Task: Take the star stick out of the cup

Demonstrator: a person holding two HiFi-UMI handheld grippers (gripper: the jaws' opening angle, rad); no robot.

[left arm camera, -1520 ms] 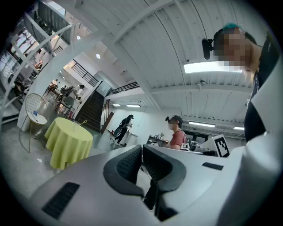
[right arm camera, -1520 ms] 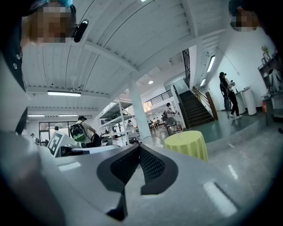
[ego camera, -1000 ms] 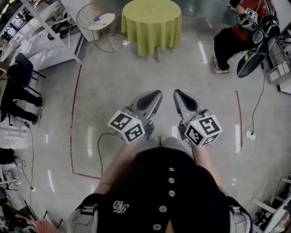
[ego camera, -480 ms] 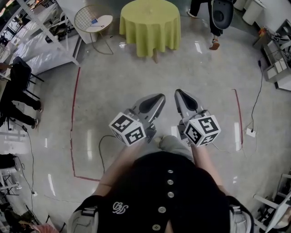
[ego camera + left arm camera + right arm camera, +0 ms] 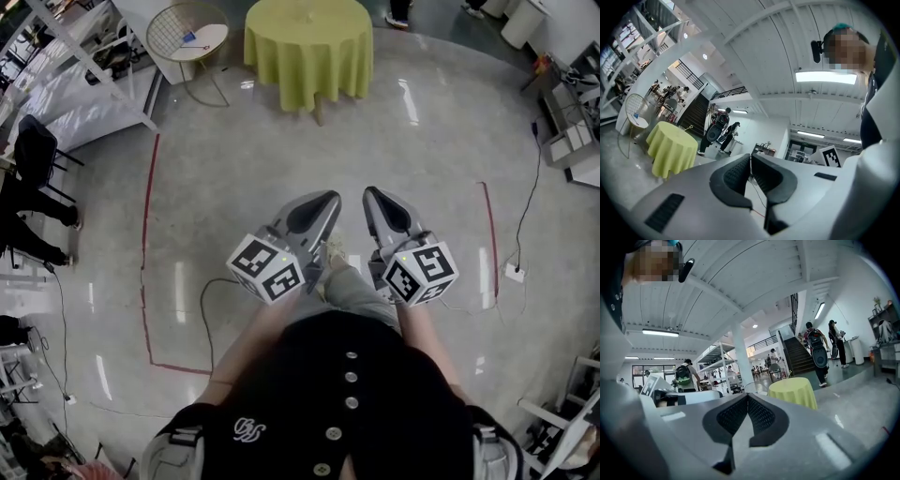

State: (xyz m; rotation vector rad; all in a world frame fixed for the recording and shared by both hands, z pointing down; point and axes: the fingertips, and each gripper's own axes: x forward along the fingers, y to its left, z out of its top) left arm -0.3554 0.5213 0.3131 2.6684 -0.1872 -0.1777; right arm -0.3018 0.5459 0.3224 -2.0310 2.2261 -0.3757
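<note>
A round table under a yellow-green cloth stands several steps ahead, at the top of the head view. In the left gripper view a thin stick with a star tip stands up from the top of this table, tiny and far; its cup is too small to make out. My left gripper and right gripper are held side by side at waist height, pointing toward the table. The left gripper is shut with nothing between its pads. The right gripper is likewise shut and empty.
A wire-frame side table stands left of the cloth table. Red tape lines mark the glossy floor, and a cable lies by my feet. White shelving and a seated person are at left. People with backpacks stand by stairs.
The person in black at the upper right has walked out of the head view. My leg has stepped forward between the grippers. Both grippers stay shut and level.
</note>
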